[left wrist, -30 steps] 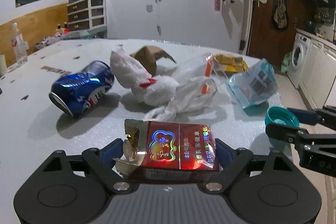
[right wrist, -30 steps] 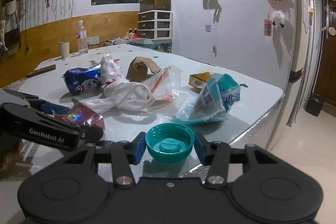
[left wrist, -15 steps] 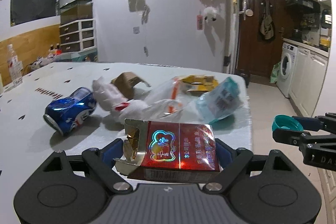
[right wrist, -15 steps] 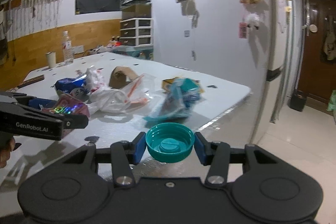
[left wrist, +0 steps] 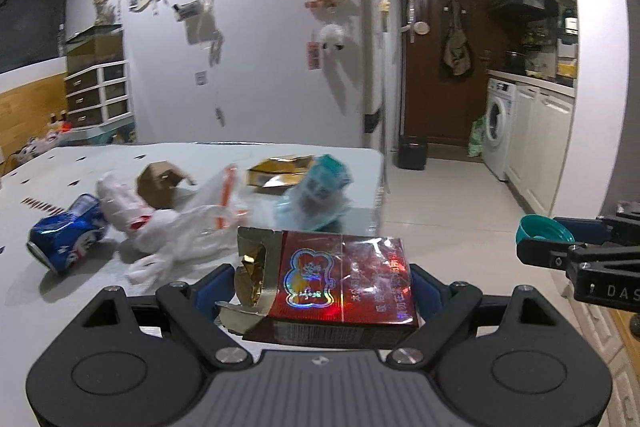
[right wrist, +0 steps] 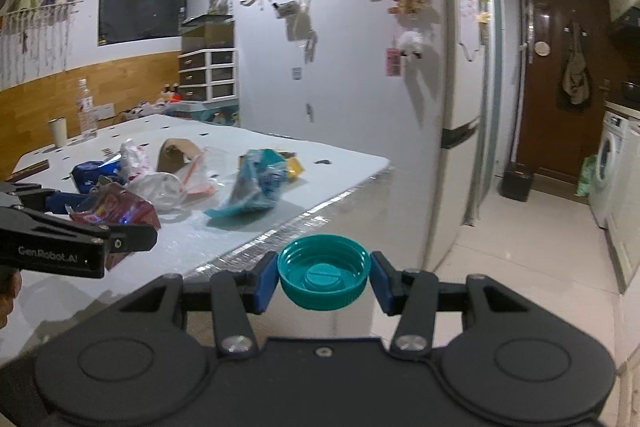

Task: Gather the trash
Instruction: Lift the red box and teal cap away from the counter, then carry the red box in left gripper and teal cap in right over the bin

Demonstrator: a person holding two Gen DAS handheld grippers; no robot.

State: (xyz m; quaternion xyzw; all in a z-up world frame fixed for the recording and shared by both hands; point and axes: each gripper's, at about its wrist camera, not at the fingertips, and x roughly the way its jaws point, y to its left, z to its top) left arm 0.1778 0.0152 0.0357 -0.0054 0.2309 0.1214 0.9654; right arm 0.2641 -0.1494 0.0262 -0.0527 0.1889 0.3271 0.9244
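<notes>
My left gripper is shut on a red cigarette pack with torn gold foil, held above the white table's near edge. My right gripper is shut on a teal bottle cap, open side up, held out past the table's corner over the floor. The cap shows at the right of the left wrist view; the pack shows at the left of the right wrist view. On the table lie a crushed blue can, white plastic bags, a teal wrapper, a brown cardboard piece and a yellow box.
A white fridge with hanging ornaments stands past the table. A dark bin sits by the brown door. A washing machine and cabinets line the right wall. A bottle and cup stand at the table's far end.
Both grippers have drawn back from the table and swung to the right, keeping the pack and the cap. The litter looks farther off, and the floor and door have come into view.
</notes>
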